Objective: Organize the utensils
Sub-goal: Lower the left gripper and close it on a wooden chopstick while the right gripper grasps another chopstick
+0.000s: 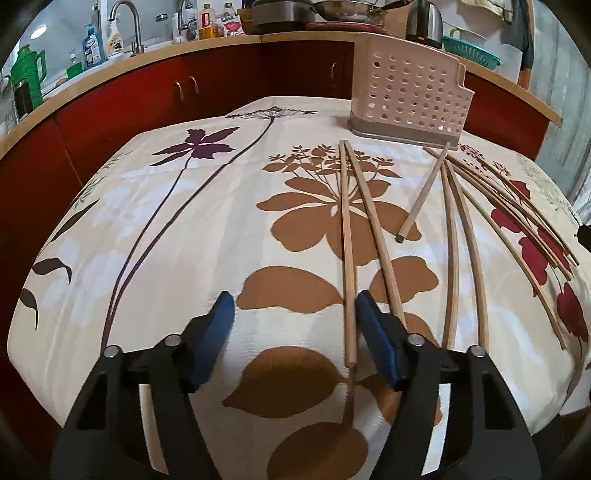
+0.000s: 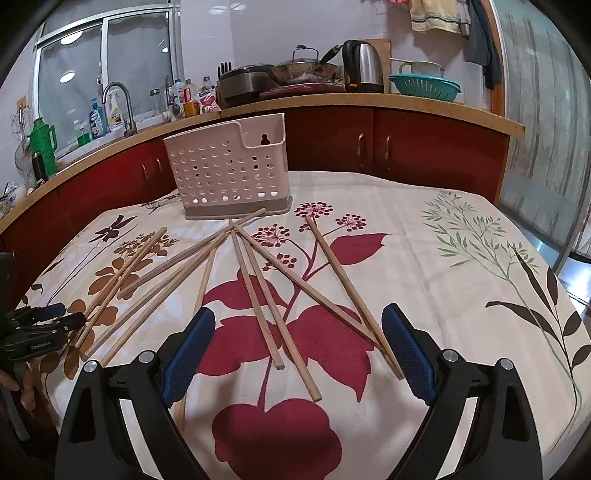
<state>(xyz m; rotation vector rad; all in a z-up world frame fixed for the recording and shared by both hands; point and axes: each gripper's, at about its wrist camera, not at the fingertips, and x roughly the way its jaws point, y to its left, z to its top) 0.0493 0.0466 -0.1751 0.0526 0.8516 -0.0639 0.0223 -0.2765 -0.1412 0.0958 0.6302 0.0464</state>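
Desk draped in a cream floral tablecloth [image 2: 424, 258]: brown, purple, red and green plant prints. Behind it, red cabinet doors [image 2: 406, 147] under a wood-edged kitchen counter [image 2: 369, 100]. On the counter: steel kettle [image 2: 364, 66], teal colander [image 2: 424, 86], wok [image 2: 303, 72] with lid, a dark cooker [image 2: 243, 83]. Near the faucet [image 2: 123, 107]: spray bottle [image 2: 114, 110], blue soap bottle [image 2: 95, 118], green thermos [image 2: 43, 142]. Towels [image 2: 436, 14] hang at upper right.

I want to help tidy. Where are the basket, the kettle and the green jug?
basket [image 2: 225, 173], right wrist view, holed front wall.
kettle [image 2: 364, 68], right wrist view, shiny steel body.
green jug [image 1: 27, 68], left wrist view, ribbed body.
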